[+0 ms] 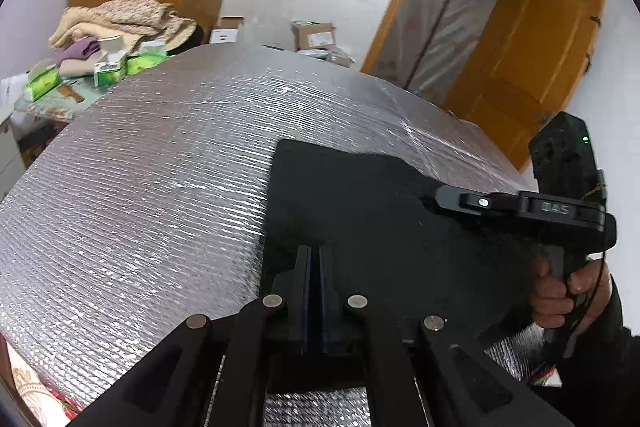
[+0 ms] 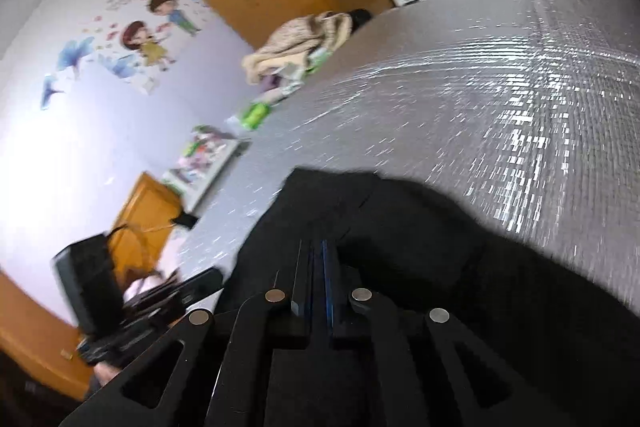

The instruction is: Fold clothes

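Silver quilted foil sheeting (image 1: 140, 167) covers the whole tabletop, with white walls and orange wooden doors behind it. From where I sit, the black cloth garment (image 1: 344, 195) lies on the near right part of that sheeting as a fairly neat rectangle with straight far and left edges, so I judge at least one fold is already in. Whether more folds remain I cannot say; the nearest part of the cloth is hidden behind the tool.

Working left to right in the left wrist view: a heap of beige blankets (image 1: 124, 19) and green-and-white packets (image 1: 108, 67) sits at the far left corner, well away from the garment. My left tongs (image 1: 315, 255) are closed, their tips over the near left edge of the cloth; I cannot tell whether any fabric is pinched between them. Further right, my right tongs (image 1: 452, 197) reach in across the garment's right side, and the gloveless hand (image 1: 560, 291) on their handle shows at the frame's edge.

Only the right wrist view shows the cartoon wall stickers (image 2: 152, 31) and a pale picture box (image 2: 204, 163) on the left, and a creased seam in the cloth. There the right tongs (image 2: 316, 255) look nearly closed over the dark fabric, which blurs too much to confirm a grip. Only the left view shows the open door (image 1: 532, 63).
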Demonstrator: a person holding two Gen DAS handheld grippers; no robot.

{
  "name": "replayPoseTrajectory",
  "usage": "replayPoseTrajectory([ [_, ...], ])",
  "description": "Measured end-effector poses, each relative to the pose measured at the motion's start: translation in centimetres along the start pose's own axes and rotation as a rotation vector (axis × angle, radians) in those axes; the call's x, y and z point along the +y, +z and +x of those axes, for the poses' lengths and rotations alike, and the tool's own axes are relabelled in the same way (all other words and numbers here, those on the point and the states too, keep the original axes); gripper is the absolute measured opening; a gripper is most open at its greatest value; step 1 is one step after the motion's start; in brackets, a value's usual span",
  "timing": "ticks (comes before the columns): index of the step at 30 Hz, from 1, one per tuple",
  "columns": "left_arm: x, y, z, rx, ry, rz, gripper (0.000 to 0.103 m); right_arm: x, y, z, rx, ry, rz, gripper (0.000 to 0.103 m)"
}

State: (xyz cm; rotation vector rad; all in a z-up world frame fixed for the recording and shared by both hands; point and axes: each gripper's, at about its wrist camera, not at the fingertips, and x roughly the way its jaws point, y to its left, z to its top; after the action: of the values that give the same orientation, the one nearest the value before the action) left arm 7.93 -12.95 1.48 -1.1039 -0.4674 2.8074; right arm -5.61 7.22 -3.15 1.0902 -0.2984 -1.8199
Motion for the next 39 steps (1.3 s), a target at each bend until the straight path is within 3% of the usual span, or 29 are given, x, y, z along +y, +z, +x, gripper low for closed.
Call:
replayPoseTrajectory([
  [3, 0.2, -1.0, 1.2, 0.046, 0.013, 0.018, 0.002, 0.2, -1.9, -1.0, 0.033, 0.014, -0.016, 0.006],
  [5, 0.9, -1.3, 1.1, 0.026, -0.008, -0.005, 0.002, -0.5, -3.2, -0.6, 0.076, -0.007, -0.006, 0.004],
  [9, 1.2, -1.2, 0.2, 0.017, 0.02, -0.001, 0.002, -0.7, -3.7, -1.6, 0.044, -0.006, 0.027, 0.004],
  [14, 1.6, -1.5, -1.7, -0.012, 0.024, -0.018, 0.002, 0.8, -4.1, -3.5, 0.015, 0.023, -0.032, 0.006],
  [17, 0.9, -1.7, -2.4, -0.025, -0.018, -0.02, 0.002, 1.2, -5.3, -3.6, 0.052, 0.059, -0.06, 0.006],
  [20, -0.8, -1.7, -2.3, -0.022, -0.076, 0.011, 0.002, 1.0, -6.8, -2.6, 0.101, 0.024, -0.066, 0.006],
  [25, -4.3, -1.9, -1.9, -0.002, -0.174, 0.098, 0.002, 1.4, -6.7, -3.4, 0.066, 0.027, -0.067, 0.006],
  [28, -5.7, -2.8, -0.7, 0.054, -0.21, 0.153, 0.002, 1.3, -6.8, -3.5, 0.067, 0.033, -0.071, 0.006],
  [31, -5.4, -3.7, 0.6, 0.096, -0.2, 0.133, 0.003, 0.3, -7.1, -3.0, 0.08, 0.037, -0.032, 0.003],
  [35, -4.5, -3.5, 0.1, 0.092, -0.189, 0.11, 0.002, -0.3, -7.3, -3.1, 0.074, 0.061, -0.016, 0.003],
  [39, -3.1, -2.9, -1.2, 0.049, -0.082, 0.109, 0.002, -0.5, -7.3, -3.2, 0.074, 0.064, -0.016, 0.003],
])
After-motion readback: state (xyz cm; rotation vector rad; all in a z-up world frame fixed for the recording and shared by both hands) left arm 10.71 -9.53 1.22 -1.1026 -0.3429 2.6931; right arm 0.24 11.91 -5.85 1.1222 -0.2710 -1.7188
